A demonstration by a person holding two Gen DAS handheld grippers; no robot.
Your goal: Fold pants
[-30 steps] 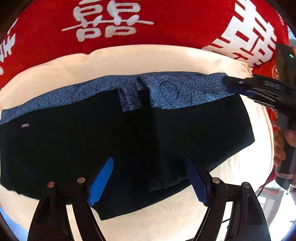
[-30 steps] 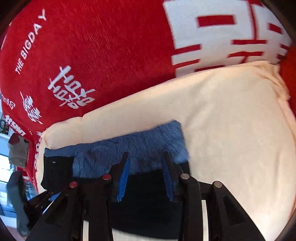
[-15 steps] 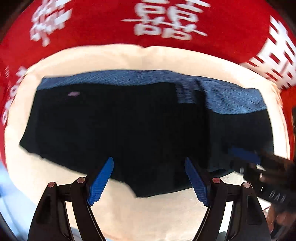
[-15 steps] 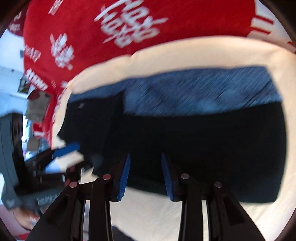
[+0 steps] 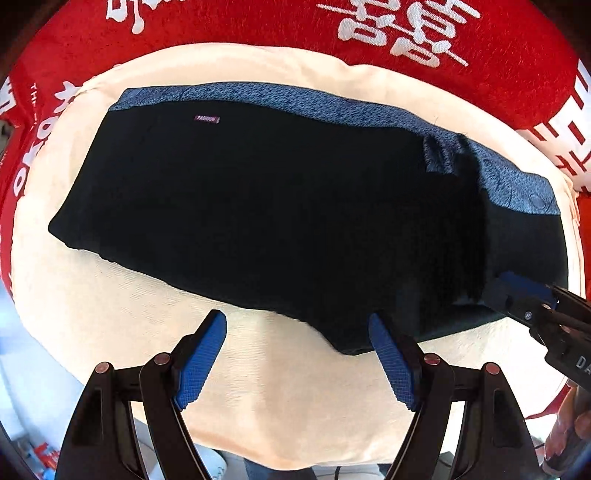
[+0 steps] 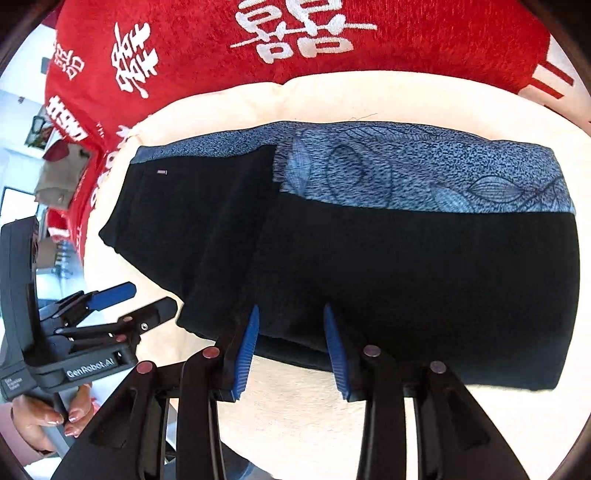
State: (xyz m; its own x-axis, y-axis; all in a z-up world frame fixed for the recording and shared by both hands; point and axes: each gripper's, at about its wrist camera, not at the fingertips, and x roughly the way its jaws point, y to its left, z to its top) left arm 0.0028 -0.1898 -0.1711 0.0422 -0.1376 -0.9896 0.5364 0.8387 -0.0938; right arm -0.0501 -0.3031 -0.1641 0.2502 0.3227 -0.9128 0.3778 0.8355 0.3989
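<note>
Black pants (image 5: 280,206) with a blue patterned waistband (image 5: 332,107) lie folded flat on a cream cushion (image 5: 258,387); they also show in the right wrist view (image 6: 406,266). My left gripper (image 5: 297,354) is open and empty, just off the pants' near hem. My right gripper (image 6: 290,347) is open with its fingertips at the pants' near edge, holding nothing. The right gripper also shows in the left wrist view (image 5: 528,295) at the right. The left gripper shows in the right wrist view (image 6: 125,302) at the left, off the cloth.
A red cover with white characters (image 5: 369,29) surrounds the cushion at the back and sides. The cushion's near edge (image 5: 295,458) drops off close below my left gripper. Room clutter (image 6: 55,177) lies beyond the cushion's left side.
Both grippers have pulled back from the pants toward the near edge. The right gripper has come off the waistband, and the whole garment is now in view.
</note>
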